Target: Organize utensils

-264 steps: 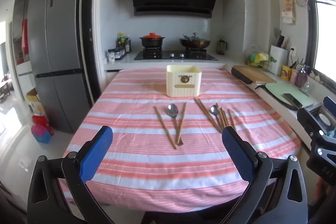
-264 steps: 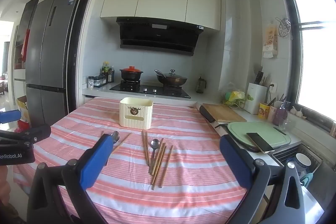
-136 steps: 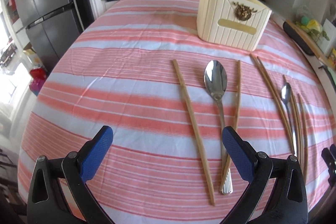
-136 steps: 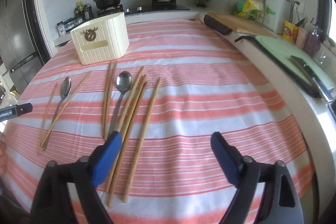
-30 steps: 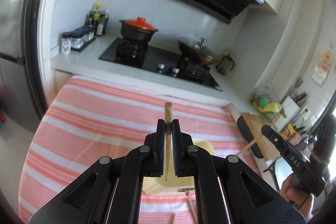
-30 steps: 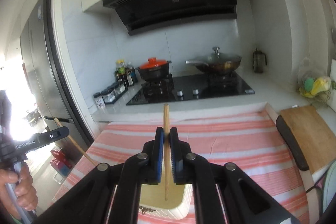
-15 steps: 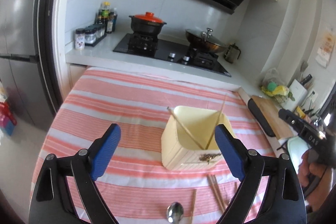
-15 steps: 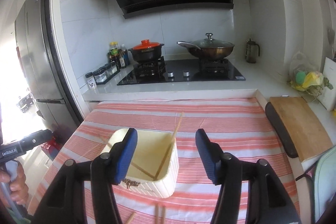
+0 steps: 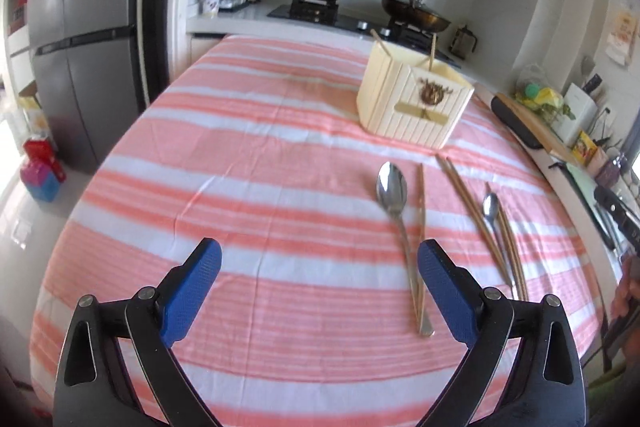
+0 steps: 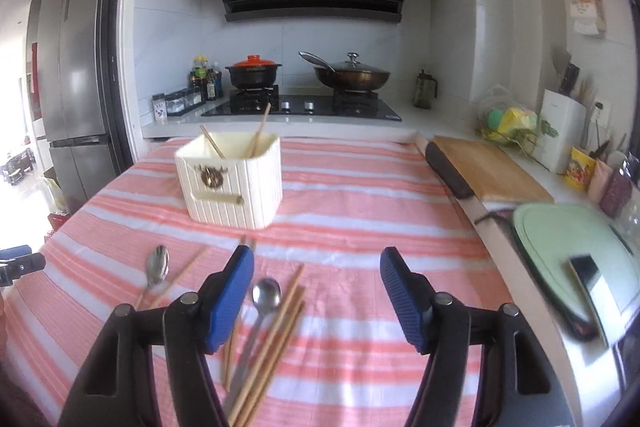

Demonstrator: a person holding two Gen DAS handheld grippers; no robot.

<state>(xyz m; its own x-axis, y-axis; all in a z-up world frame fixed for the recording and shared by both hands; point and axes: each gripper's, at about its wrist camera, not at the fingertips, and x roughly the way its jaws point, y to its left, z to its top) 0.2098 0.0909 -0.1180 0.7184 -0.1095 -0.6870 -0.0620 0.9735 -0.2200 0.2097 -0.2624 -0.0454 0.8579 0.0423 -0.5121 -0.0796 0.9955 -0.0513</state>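
Both tools are released and empty. The left tool [image 9: 320, 293] has its jaws opening, with only striped cloth between them; the right tool [image 10: 317, 293] also has its jaws opening, above a bare strip of cloth. Just beside the left tool's right pad lie a large spoon [image 9: 394, 195] and one chopstick [image 9: 421, 227] crossing its handle. Further right lies a second group: a small spoon [image 9: 490, 206] among loose chopsticks [image 9: 466, 201]. These appear to number four, but overlap and blur make the count uncertain. Beyond both groups, the cream utensil holder [image 10: 232, 179] stands upright on the desk [image 9: 240, 155] and contains two chopsticks [image 10: 260, 131] leaning apart. Progress estimate: early. Two chopsticks are stowed; two spoons and about five chopsticks remain to be stowed.
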